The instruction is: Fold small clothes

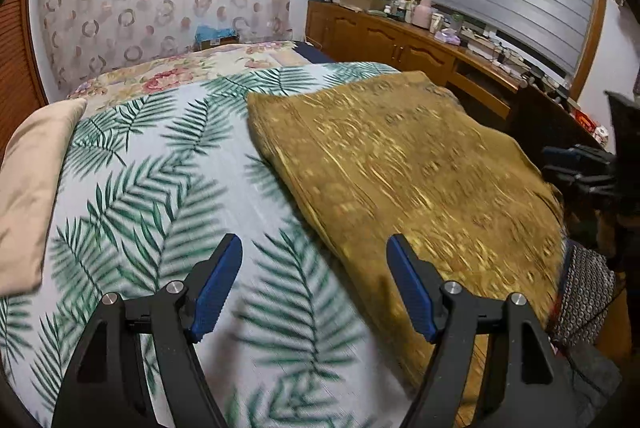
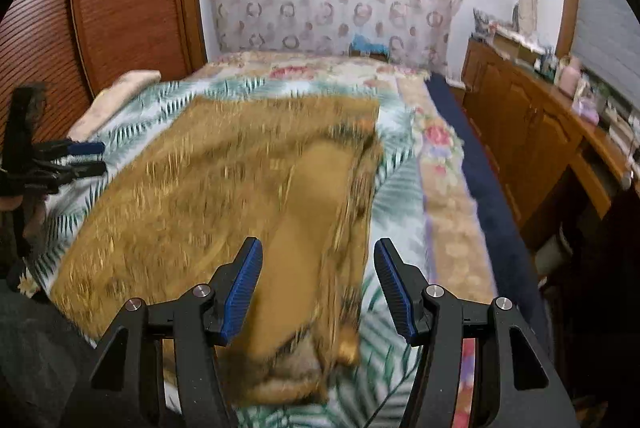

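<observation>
While both grippers, left and right, hover with jaws spread and empty, pinch the cloth at its 6 o'clock edge, corners matched.

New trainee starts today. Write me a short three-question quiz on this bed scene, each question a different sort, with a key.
1. True or false: the left tool is clamped on the mustard garment.
2. Multiple choice: the garment lies on A) a palm-leaf bedspread, B) a bare wooden floor, C) a cabinet top.
3. Fill in: in the right wrist view, the plainer underside of the garment shows along its ____ edge.

Key
1. False. Both blue pads stand apart with nothing between them; the right tool is open too.
2. A, the palm-leaf bedspread.
3. Right: a strip there is turned over, near the right tool.
</observation>
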`<state>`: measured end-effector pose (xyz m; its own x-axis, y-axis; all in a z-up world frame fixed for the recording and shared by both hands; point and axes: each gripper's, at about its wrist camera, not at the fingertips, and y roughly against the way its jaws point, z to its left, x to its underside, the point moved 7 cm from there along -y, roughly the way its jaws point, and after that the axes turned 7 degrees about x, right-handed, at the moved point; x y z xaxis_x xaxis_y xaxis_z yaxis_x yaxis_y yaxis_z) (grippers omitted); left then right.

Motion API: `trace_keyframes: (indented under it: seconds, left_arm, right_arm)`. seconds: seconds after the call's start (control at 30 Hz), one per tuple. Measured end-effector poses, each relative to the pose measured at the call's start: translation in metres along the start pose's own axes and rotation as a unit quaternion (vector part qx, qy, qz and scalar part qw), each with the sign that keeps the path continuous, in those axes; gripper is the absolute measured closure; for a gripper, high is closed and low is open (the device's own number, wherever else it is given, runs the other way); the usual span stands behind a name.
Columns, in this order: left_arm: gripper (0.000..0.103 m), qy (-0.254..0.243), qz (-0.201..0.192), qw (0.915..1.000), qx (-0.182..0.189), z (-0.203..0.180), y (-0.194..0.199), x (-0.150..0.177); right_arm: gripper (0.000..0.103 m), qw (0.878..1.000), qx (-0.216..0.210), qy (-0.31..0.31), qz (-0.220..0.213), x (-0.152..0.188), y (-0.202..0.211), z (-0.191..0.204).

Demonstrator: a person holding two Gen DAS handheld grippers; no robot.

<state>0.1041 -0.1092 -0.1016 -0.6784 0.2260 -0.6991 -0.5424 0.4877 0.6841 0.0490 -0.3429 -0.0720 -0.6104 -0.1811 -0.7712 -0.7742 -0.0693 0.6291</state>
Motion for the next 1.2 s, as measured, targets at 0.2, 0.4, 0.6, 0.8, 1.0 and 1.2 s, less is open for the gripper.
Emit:
trace_keyframes:
  seconds: [0.2, 0.4, 0.6, 0.8, 1.0, 1.2]
  left_arm:
    - [0.028, -0.017, 0.024, 0.9996, 0.005, -0.015, 0.004, 0.025]
    - [0.028, -0.023, 0.045, 0.9983, 0.028, -0.032, 0.006, 0.043]
    - [0.028, -0.023, 0.066, 0.9964, 0.048, -0.046, 0.003, 0.062]
    - [0.046, -0.018, 0.064, 0.9941, 0.087, -0.055, 0.008, 0.068]
    - [0.090, -0.018, 0.078, 0.9896, 0.119, -0.066, 0.009, 0.072]
    - [0.098, -0.019, 0.036, 0.9904, 0.132, -0.076, 0.026, 0.037]
  right_arm:
    - [0.043, 1.000, -0.012, -0.001, 0.018, 0.010, 0.001, -0.001]
    - [0.043, 1.000, -0.007, 0.001, 0.011, 0.004, 0.005, 0.005]
    - [0.043, 1.000, -0.007, 0.013, -0.016, 0.001, 0.018, 0.025]
    - [0.043, 0.999, -0.018, 0.025, -0.026, 0.004, 0.024, 0.040]
    - [0.043, 0.998, -0.054, 0.033, -0.027, 0.007, 0.025, 0.047]
    - [0.042, 0.996, -0.064, 0.056, -0.022, 0.004, 0.029, 0.057]
